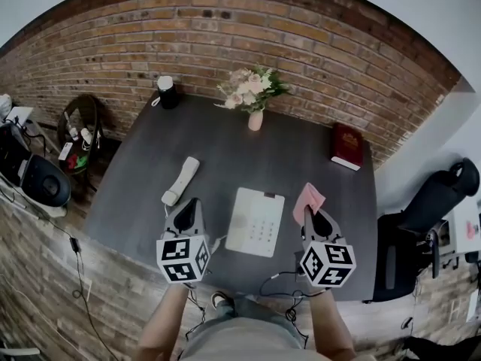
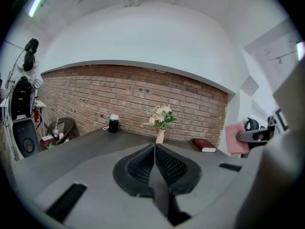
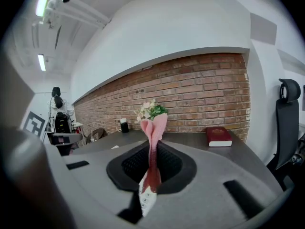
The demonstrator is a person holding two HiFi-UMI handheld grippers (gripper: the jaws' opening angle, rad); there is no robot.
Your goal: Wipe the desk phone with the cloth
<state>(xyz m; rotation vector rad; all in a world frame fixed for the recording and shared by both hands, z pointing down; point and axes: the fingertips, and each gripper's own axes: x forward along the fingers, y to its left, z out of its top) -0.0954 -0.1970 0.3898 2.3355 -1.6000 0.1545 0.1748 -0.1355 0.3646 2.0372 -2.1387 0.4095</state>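
Brick wall backs the dark desk [image 1: 301, 156]. Over its near edge, the right gripper [image 3: 153, 144] is clamped on the pink cloth [image 3: 156, 125], which stands folded between its jaws. The left gripper [image 2: 155, 149] has its jaws pressed together on nothing. The desk phone [image 1: 255, 222], a white keypad base, lies between the two, just left of the cloth, with its long axis running from the near edge toward the wall. Its handset [image 1: 181, 180] lies off the base, left of the phone. A flower vase [image 1: 254, 96] and a red book [image 1: 347, 145] stand well beyond the phone.
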